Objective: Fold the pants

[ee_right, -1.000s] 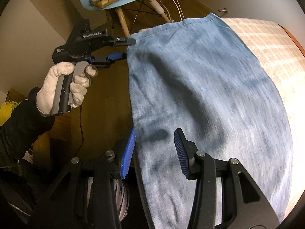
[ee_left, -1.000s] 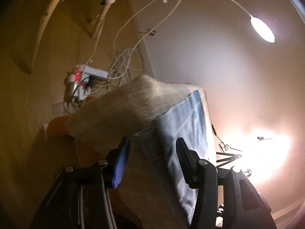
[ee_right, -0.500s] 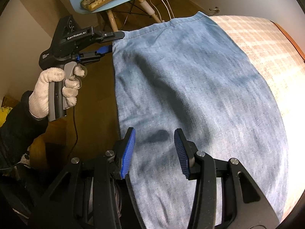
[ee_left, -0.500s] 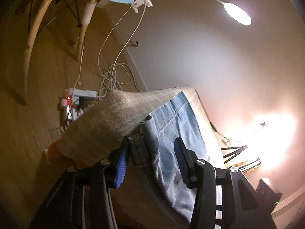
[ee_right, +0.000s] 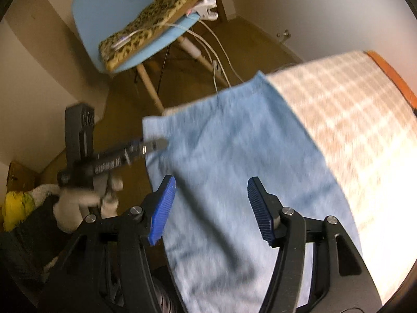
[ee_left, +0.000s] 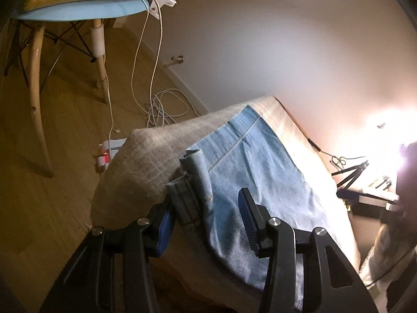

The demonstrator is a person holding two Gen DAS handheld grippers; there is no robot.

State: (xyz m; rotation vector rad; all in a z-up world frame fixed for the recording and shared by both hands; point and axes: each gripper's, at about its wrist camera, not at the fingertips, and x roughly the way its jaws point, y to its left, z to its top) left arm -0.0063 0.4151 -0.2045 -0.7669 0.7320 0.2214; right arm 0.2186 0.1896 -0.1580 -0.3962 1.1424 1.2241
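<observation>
Pants [ee_right: 234, 177], soft and floppy, hang from the clenched left gripper [ee_left: 206, 215] at nine o'clock; right gripper [ee_right: 211, 208], just opening, holds nothing.

- The bare checked cloth on the counter [ee_right: 351, 120], beyond the pants' [ee_right: 234, 182] far edge, gives open room.
- Off the counter's left corner, the floor holds a chair [ee_left: 78, 13], hanging cables [ee_left: 156, 65], a cable coil [ee_left: 166, 107] and a power strip [ee_left: 109, 151].
- Lamp stand [ee_left: 349, 174] crowds the right end.
</observation>
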